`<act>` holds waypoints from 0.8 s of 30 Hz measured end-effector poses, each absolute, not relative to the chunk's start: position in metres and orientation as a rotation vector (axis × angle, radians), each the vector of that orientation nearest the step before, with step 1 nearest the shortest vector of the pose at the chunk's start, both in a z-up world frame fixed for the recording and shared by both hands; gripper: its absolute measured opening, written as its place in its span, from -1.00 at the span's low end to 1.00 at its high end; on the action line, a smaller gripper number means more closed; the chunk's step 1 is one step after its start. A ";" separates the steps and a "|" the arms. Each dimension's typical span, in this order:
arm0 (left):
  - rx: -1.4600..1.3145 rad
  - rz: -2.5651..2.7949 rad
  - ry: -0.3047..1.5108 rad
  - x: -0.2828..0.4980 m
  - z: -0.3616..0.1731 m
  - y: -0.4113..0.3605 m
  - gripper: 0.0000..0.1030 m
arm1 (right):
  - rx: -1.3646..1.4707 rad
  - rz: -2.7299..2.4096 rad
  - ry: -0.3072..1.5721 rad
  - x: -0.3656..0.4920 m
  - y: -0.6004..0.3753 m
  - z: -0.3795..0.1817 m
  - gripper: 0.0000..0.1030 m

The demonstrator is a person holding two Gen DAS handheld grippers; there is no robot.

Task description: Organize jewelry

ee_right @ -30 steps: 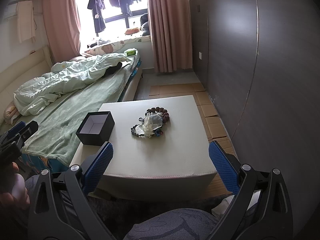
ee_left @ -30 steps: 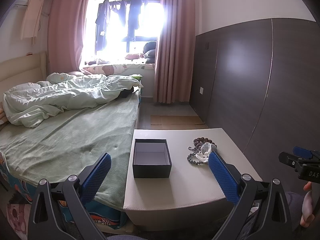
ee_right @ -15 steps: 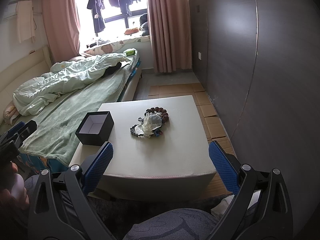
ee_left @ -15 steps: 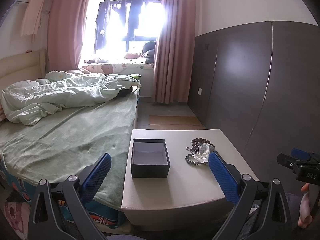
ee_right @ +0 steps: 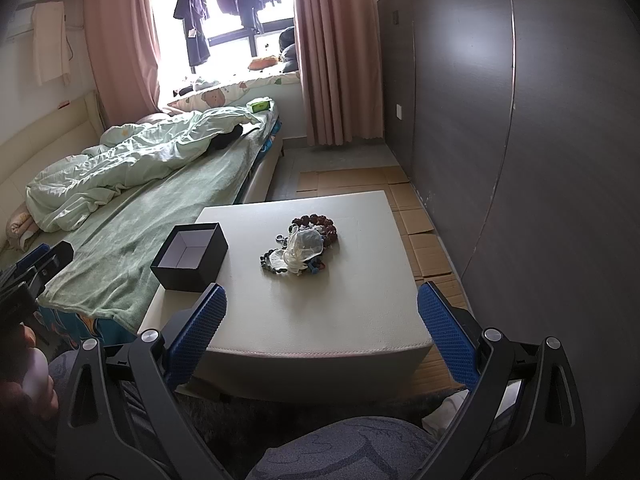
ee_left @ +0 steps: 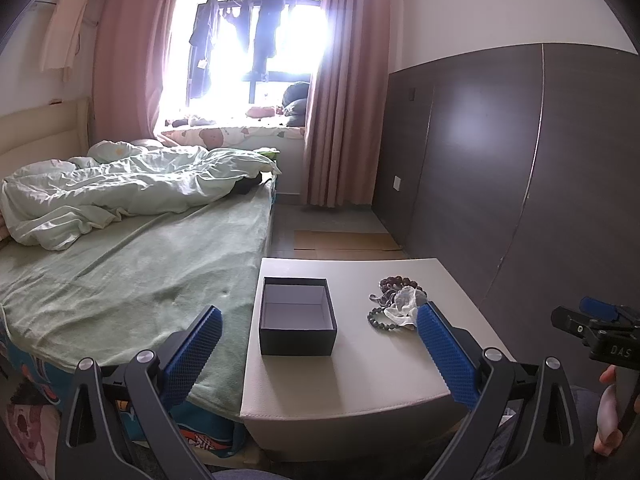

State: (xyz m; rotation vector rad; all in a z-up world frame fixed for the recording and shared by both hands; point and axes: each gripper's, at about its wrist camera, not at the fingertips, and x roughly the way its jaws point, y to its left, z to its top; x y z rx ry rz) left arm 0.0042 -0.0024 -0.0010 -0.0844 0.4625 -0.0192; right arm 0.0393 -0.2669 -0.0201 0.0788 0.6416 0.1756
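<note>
An open black box (ee_left: 297, 315) with a pale inside stands on the left part of a low white table (ee_left: 360, 376); it also shows in the right wrist view (ee_right: 190, 257). A heap of beaded bracelets with a white pouch (ee_left: 397, 303) lies on the table's right part, seen too in the right wrist view (ee_right: 301, 248). My left gripper (ee_left: 318, 354) is open and empty, held back from the table's near edge. My right gripper (ee_right: 322, 334) is open and empty, above the table's near edge (ee_right: 304, 350).
A bed (ee_left: 132, 264) with green bedding runs along the table's left side. A dark panelled wall (ee_right: 520, 140) stands to the right. Cardboard sheets (ee_right: 420, 220) lie on the floor between table and wall. The other gripper shows at each view's edge (ee_left: 596, 336).
The left wrist view has shifted slightly; the box and the jewelry sit a little further left in it. Both grippers stay open. Nothing on the table has moved.
</note>
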 end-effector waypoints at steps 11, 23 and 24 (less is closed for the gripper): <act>-0.082 -0.033 0.461 0.001 0.000 -0.003 0.84 | 0.081 0.176 0.641 0.042 -0.267 -0.020 0.86; -0.080 -0.033 0.467 0.003 -0.003 -0.005 0.84 | 0.083 0.178 0.642 0.042 -0.268 -0.019 0.86; -0.076 -0.033 0.469 0.005 -0.003 -0.006 0.84 | 0.082 0.178 0.642 0.042 -0.268 -0.019 0.86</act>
